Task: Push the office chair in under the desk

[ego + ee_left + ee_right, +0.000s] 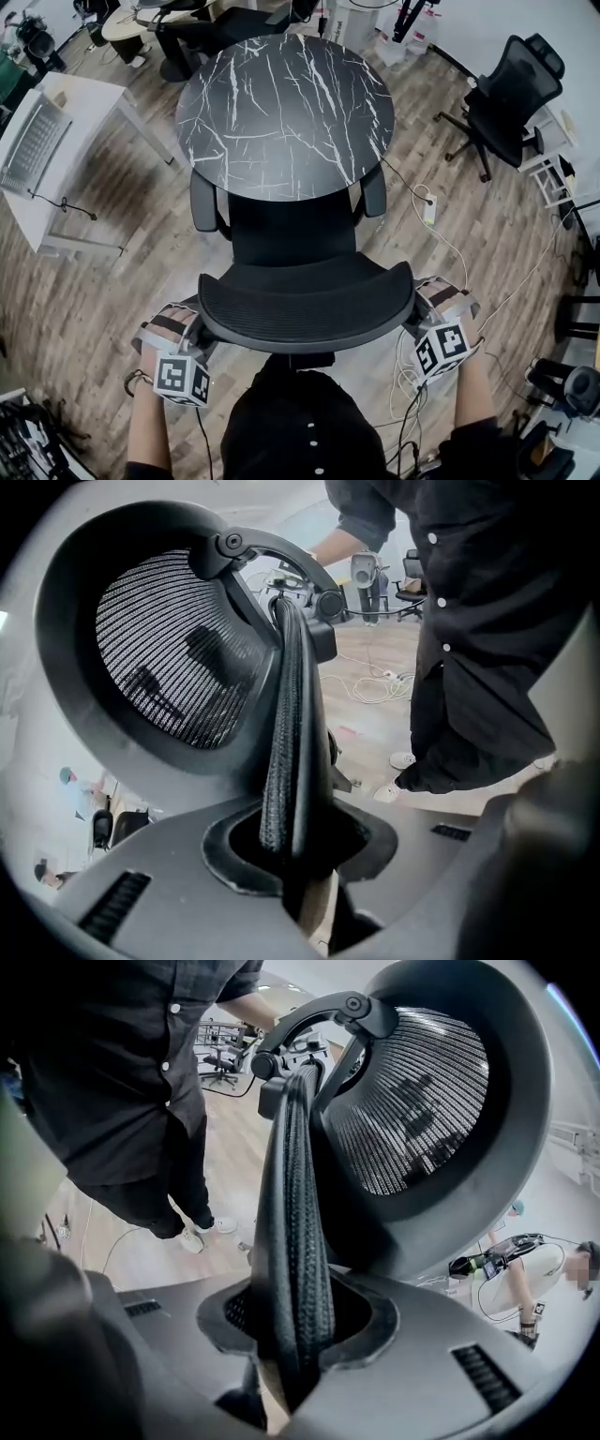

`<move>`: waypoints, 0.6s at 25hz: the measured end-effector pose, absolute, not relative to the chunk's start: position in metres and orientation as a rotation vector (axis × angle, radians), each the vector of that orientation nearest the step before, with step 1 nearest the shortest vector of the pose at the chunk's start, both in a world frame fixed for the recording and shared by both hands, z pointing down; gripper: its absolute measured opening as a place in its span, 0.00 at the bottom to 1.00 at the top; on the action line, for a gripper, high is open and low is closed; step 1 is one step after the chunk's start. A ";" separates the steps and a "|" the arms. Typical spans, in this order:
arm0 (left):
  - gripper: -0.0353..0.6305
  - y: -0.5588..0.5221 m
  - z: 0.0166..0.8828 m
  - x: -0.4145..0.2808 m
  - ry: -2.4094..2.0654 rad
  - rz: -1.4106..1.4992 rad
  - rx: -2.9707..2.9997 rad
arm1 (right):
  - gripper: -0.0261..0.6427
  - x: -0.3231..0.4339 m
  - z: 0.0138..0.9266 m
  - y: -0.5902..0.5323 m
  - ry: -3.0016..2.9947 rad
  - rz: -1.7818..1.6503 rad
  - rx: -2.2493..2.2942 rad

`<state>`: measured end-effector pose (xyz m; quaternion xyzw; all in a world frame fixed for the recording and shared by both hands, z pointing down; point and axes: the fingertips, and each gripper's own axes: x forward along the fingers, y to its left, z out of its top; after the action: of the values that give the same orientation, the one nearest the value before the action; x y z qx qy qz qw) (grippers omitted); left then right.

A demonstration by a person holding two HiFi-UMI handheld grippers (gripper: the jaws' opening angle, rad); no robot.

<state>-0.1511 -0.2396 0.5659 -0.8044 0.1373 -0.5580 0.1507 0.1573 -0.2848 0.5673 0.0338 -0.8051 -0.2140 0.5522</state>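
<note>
A black mesh office chair [305,305] stands in front of me, its backrest nearest to me. Its seat reaches partly under the round black marble-patterned desk [281,112], which hides the seat's front. My left gripper [192,333] is shut on the backrest's left edge [286,761], and the padded rim runs down between the jaws of the left gripper [291,855]. At the other side my right gripper [422,309] is shut on the right edge [295,1241], with that rim pinched between the jaws of the right gripper [295,1335]. Both armrests [203,202] sit just at the desk's near rim.
A second black office chair [511,94] stands at the right rear. At the left is a white desk [89,98] with a laptop on it. A power strip [429,208] and cables lie on the wooden floor to the right of the chair.
</note>
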 end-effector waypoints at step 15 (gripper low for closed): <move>0.21 -0.262 0.562 -0.165 0.328 -1.597 -2.333 | 0.24 0.143 0.565 -0.298 -1.908 -0.454 0.093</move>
<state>-0.1651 -0.2624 0.5619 -0.8107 0.1141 -0.5550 0.1473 0.1428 -0.2977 0.5654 0.0394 -0.8080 -0.1922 0.5555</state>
